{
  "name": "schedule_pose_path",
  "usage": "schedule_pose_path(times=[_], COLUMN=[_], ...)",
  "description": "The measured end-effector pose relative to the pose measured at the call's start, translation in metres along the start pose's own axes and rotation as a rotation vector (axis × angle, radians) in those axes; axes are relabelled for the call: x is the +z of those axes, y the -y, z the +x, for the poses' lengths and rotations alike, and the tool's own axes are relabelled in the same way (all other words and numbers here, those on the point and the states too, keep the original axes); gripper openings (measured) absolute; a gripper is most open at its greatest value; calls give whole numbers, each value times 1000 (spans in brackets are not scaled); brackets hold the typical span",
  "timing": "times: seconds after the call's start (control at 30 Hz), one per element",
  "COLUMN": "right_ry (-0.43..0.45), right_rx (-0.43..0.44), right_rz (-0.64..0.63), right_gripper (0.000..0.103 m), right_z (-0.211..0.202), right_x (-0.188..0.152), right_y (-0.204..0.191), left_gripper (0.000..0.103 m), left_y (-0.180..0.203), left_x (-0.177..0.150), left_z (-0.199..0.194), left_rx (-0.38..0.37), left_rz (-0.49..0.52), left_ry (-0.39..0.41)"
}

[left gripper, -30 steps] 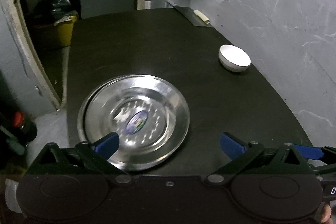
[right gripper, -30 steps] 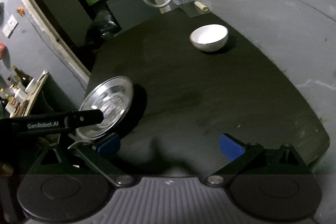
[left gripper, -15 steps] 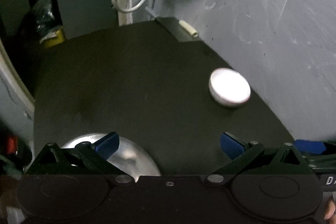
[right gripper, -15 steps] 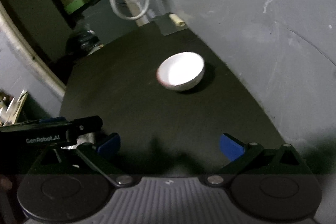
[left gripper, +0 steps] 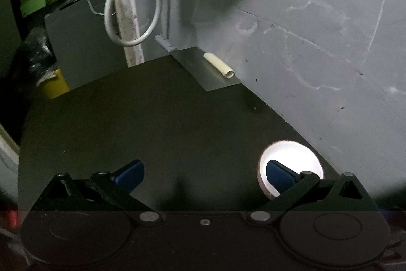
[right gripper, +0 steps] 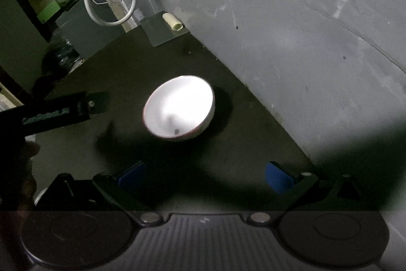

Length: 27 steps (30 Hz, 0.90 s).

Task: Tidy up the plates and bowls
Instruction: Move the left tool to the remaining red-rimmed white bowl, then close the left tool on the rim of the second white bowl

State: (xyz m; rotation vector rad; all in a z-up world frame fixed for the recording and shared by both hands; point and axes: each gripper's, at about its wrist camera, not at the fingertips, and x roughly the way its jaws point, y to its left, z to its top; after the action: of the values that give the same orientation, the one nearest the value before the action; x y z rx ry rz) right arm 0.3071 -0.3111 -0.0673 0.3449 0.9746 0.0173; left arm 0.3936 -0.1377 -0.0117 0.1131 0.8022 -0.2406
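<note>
- Dark matte counter (right gripper: 132, 73), curved edge pushed against a scuffed grey wall (right gripper: 304, 29).
- White bowl (right gripper: 179, 107) upright near the wall side, brightly lit, casting a dark shadow.
- Left tongs (left gripper: 205, 175) spread wide, empty, right pad in front of the bowl (left gripper: 291, 154).
- Right tongs (right gripper: 205, 175) spread wide, empty, just short of the bowl.
- Far corner: grey sheet (left gripper: 205, 70) with a pale tube (left gripper: 219, 65); looped white cable (left gripper: 127, 4) hanging beyond.

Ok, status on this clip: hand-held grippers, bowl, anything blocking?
Left hand-held gripper open, empty. Right hand-held gripper open, empty, facing the white bowl. Bowl upright on the dark table, untouched. Nothing between right gripper and bowl.
</note>
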Motion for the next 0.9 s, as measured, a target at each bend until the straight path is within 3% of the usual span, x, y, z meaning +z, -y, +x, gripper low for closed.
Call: schedule_pose_path(times=[0.57, 0.73, 0.9], right_ry=[36, 61, 61], right_rx=[8, 7, 0], right_rz=[59, 48, 36], right_gripper=[102, 90, 79], right_z=[20, 23, 25], right_x=[20, 20, 22], right_y=[7, 5, 3], left_gripper=[102, 102, 89], left_y=[10, 10, 9], left_x=[7, 4, 3], left_z=[46, 50, 55], left_rx=[-67, -102, -145], left_rz=[84, 94, 79], left_ry=[-24, -49, -78])
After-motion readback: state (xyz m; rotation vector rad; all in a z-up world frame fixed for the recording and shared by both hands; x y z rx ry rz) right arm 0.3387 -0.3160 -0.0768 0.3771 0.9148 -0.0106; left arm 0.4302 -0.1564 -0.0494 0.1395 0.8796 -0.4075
